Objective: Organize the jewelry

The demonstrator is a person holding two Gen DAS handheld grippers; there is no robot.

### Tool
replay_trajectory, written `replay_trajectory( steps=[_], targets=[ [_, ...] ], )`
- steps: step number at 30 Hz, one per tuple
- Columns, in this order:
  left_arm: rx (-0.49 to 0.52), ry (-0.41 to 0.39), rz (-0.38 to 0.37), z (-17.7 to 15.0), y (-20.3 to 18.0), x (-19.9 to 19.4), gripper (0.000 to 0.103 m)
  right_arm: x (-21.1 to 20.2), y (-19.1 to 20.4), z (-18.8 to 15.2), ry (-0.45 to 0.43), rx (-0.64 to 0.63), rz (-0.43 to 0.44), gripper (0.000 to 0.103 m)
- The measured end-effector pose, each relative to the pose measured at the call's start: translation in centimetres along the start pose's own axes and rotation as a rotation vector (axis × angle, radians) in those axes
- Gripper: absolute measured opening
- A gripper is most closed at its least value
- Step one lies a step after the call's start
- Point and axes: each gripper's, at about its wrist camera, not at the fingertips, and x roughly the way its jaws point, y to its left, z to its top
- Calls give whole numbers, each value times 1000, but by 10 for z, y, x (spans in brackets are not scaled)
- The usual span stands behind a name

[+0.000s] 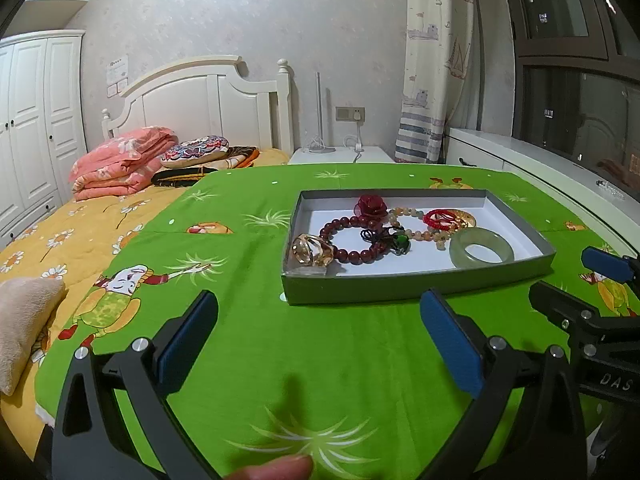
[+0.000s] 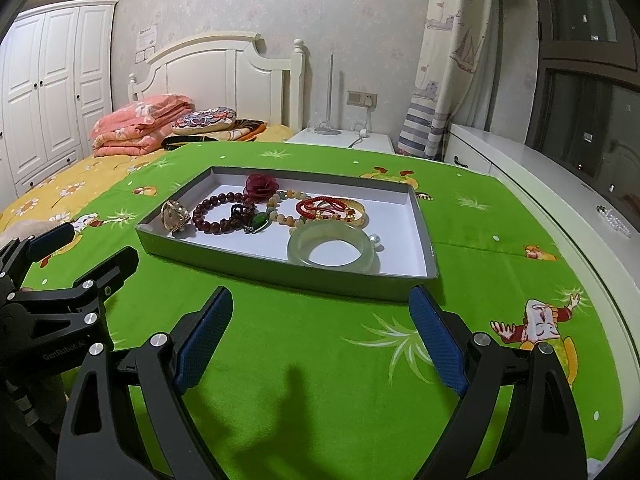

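Note:
A shallow grey box point(image 1: 416, 286) point(image 2: 280, 272) sits on the green cloth and holds jewelry: a pale jade bangle point(image 1: 481, 253) point(image 2: 333, 246), a dark red bead bracelet point(image 1: 348, 240) point(image 2: 212, 214), a red fabric rose point(image 1: 372, 205) point(image 2: 262, 186), a red cord bracelet point(image 1: 442, 218) point(image 2: 324, 206), a pale bead strand point(image 1: 416, 222) point(image 2: 286, 208), an amber clip point(image 1: 312, 250) point(image 2: 175, 214) and a green pendant point(image 1: 400, 242) point(image 2: 260, 222). My left gripper point(image 1: 320, 312) is open and empty, just short of the box's near wall. My right gripper point(image 2: 322, 304) is open and empty there too.
The green cloth point(image 1: 280, 352) covers a table beside a bed with a yellow quilt point(image 1: 60, 236) and folded pink bedding point(image 1: 120, 162). A white window ledge point(image 2: 560, 184) runs along the right with a bead string point(image 2: 614, 220) on it. A small pearl point(image 2: 375, 241) lies in the box.

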Motion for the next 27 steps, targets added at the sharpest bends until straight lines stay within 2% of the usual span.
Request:
replay_trajectory(
  steps=[9, 18, 20, 23, 27],
  targets=[
    [7, -5, -4, 2, 1, -3, 98, -1, -2, 0, -4, 8, -6, 84],
    [28, -6, 24, 0, -4, -4, 98, -2, -6, 3, -8, 18, -9, 84],
    [22, -3, 13, 0, -3, -4, 98, -2, -6, 2, -8, 18, -9, 84],
    [1, -25, 35, -2, 0, -6, 98, -3, -6, 2, -7, 17, -8, 84],
    [22, 26, 3, 7, 9, 3, 98, -4, -9, 4, -9, 20, 1, 84]
  ],
)
